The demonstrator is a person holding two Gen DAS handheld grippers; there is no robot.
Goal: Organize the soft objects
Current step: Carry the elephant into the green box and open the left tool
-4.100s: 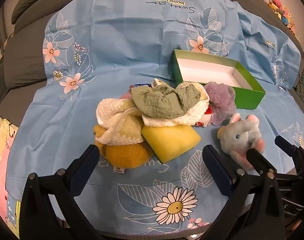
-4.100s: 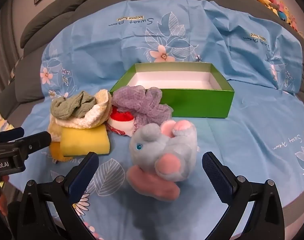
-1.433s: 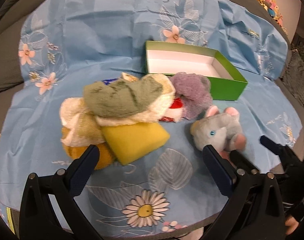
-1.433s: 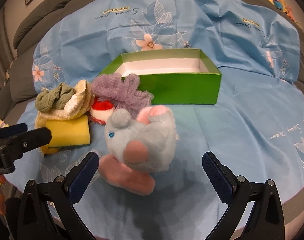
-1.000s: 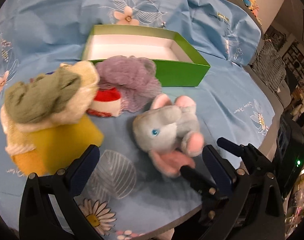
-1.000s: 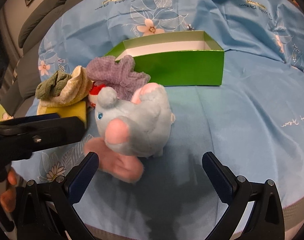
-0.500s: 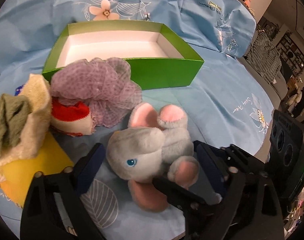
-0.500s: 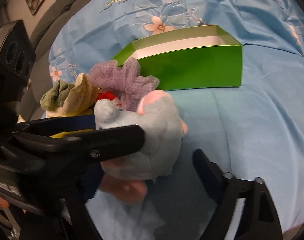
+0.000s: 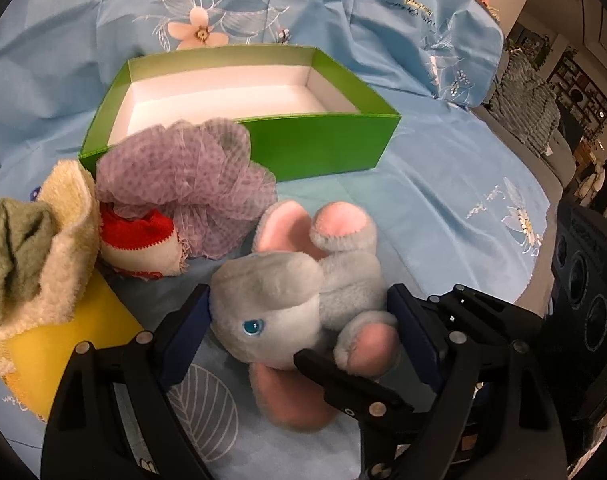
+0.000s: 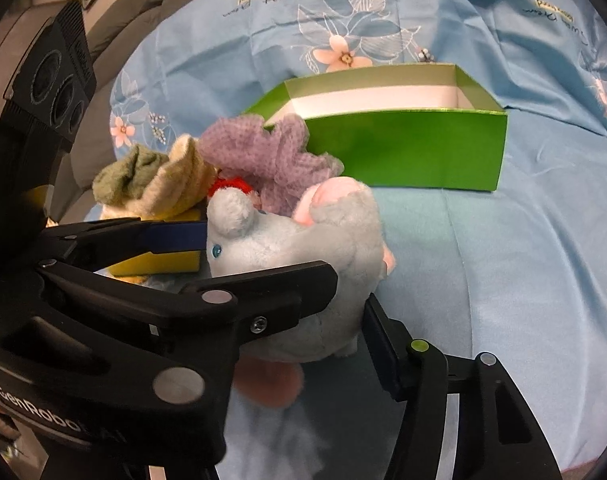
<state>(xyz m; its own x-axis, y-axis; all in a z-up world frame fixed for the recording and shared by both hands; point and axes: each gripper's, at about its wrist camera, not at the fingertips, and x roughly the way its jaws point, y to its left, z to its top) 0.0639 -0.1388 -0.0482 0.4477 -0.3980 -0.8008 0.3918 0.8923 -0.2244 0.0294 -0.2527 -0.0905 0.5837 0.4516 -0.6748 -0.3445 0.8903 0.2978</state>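
Left wrist view: plush elephant, soft, light, squashy; left claw clamps its body; right claw closing around it.

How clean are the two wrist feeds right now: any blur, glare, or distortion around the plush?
Left wrist: plush sharp and evenly lit, no glare; fisheye bends the green box and darkens the corners. Right wrist: left gripper looms large across the lower left, hiding part of the plush; its nearest part looks soft, box crisp, a shadow beneath the toy.
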